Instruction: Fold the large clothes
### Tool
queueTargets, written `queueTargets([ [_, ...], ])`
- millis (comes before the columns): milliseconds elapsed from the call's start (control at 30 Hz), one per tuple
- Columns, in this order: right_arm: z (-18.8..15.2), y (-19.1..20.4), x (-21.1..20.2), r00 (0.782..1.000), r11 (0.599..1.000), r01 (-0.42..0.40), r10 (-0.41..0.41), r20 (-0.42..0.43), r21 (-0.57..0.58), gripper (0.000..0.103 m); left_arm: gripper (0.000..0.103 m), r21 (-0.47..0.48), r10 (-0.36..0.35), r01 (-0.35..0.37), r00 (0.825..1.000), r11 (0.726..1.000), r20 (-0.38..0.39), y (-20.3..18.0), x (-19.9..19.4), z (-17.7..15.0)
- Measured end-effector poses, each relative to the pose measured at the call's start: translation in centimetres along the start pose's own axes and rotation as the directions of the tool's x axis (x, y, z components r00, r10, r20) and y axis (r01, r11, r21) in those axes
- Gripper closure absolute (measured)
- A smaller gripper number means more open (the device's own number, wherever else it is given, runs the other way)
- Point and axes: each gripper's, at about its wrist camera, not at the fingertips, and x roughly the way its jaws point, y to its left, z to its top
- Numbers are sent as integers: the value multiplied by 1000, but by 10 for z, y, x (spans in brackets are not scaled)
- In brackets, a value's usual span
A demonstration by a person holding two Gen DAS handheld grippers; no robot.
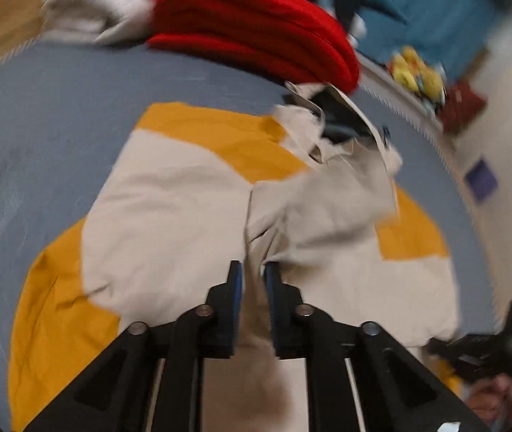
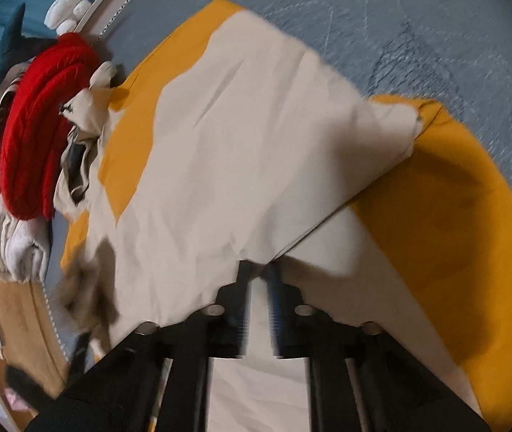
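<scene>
Left wrist view: the left gripper [image 1: 253,270] has its fingers drawn nearly together on a raised fold of the cream-and-yellow garment [image 1: 169,216], with cloth filling the narrow gap between the blue pads [image 1: 236,288]. The garment lies spread over the middle of the blue-grey bed [image 1: 40,115]; yellow panels show at its far, left and right parts. Its collar [image 1: 328,126], crumpled and with a dark lining, points toward the far edge of the bed. There, a folded red knit [image 1: 256,28] touches the collar, and a pale folded garment [image 1: 94,10] lies just left of the knit. At the lower right of this view the right gripper [image 1: 486,352] appears, blurred.

Right wrist view: the right gripper [image 2: 259,270] is likewise closed to a narrow slit on an edge of the garment [image 2: 238,144], and a cream flap rises from its fingers and lies folded over the cloth beneath. A yellow panel [image 2: 454,216] lies to the right of the flap. The red knit [image 2: 40,126] and the pale garment [image 2: 22,248] sit at the left, along the bed [image 2: 400,18] edge. Both views are motion-blurred.
</scene>
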Motion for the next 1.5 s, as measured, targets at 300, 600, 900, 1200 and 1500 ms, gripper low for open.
queueTargets([
  [300,-1,6,-30,989,996,86,-82,123,-25,93,64,-232,-125,102,989,967,-85,53,14,17],
  [600,-7,52,-55,966,970,55,8,259,-235,91,84,-379,-34,-31,986,925,-163,96,20,15],
  [900,8,-2,-19,980,987,161,-159,118,-2,91,83,-240,210,-197,977,951,30,92,-35,39],
  [1200,-4,48,-49,953,982,72,-16,304,-176,90,79,-126,87,-117,971,985,-224,92,44,30],
  [1500,5,-1,0,987,993,119,-120,104,19,90,72,21,151,-151,955,988,-256,71,56,31],
])
